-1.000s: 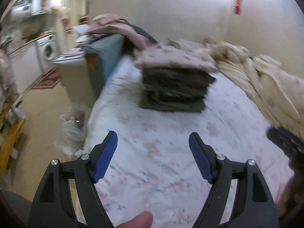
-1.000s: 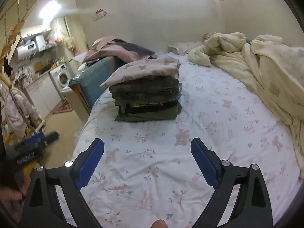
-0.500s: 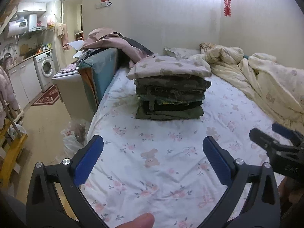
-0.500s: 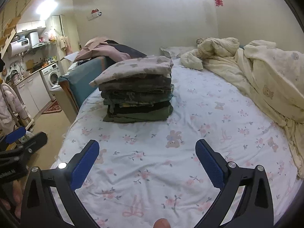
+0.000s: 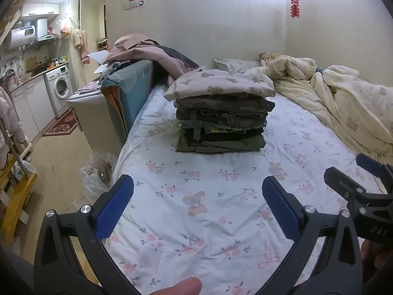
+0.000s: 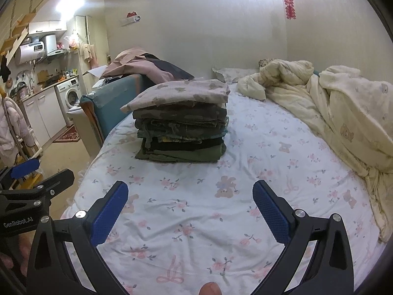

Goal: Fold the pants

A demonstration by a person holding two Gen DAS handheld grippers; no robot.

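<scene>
- The bed (image 5: 196, 211) with a flowered sheet has open space in front of the stack.
- The stack of folded pants (image 5: 221, 120) is neat, near the bed's left edge.
- The left tongs (image 5: 196, 204) and right tongs (image 6: 190, 201) are wide open and hold nothing.

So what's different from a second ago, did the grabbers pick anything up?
No. The left gripper opened wider and tilted up, so more of the room shows. The right gripper rose slightly, open and empty as before. The stack of folded clothes stayed put on the bed.
</scene>
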